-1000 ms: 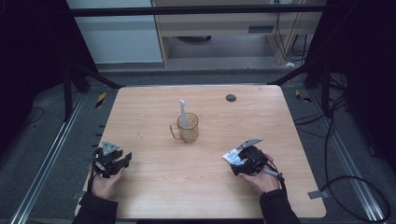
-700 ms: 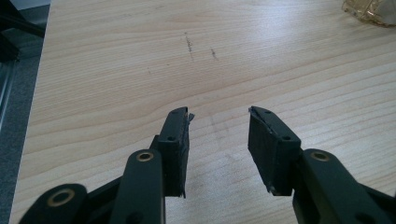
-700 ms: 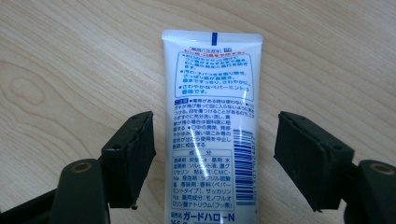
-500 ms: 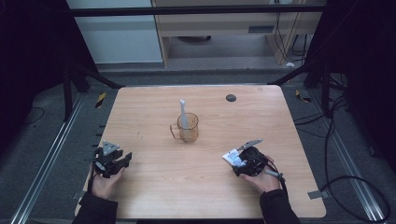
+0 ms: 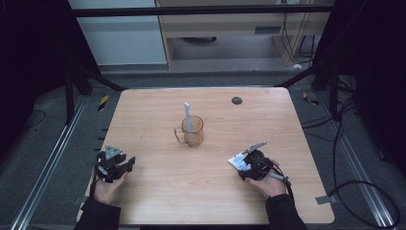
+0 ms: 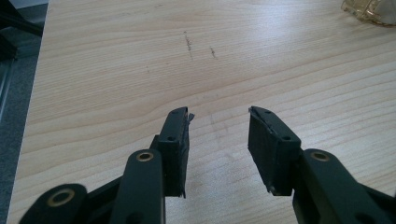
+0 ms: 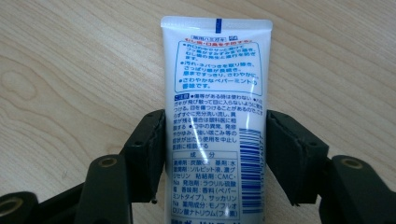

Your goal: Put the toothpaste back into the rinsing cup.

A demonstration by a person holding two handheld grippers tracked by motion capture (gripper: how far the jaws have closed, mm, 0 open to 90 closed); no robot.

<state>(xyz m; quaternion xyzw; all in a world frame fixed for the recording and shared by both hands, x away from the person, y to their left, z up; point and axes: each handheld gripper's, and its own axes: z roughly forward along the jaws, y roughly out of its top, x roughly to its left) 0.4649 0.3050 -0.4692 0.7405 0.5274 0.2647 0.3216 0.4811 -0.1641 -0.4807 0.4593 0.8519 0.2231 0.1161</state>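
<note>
Even, soft light falls from above on the wooden table (image 5: pixel 158 120), which stands bright while the floor and frame toward nine and three o'clock sink into near black. Shadows under the hands are faint and short. The high view is coarse and slightly soft. The gripper views are sharper; a white tube (image 7: pixel 215 116) carries a small glare streak, perhaps from a ceiling lamp, and the far tabletop toward twelve o'clock blurs a little.

From my remote seat I see a light wooden table (image 5: pixel 158 103) mid-frame on grey carpet (image 5: pixel 43 158), a pale cabinet (image 5: pixel 119 40) upper left, black cables (image 5: pixel 354 187) lower right.
</note>
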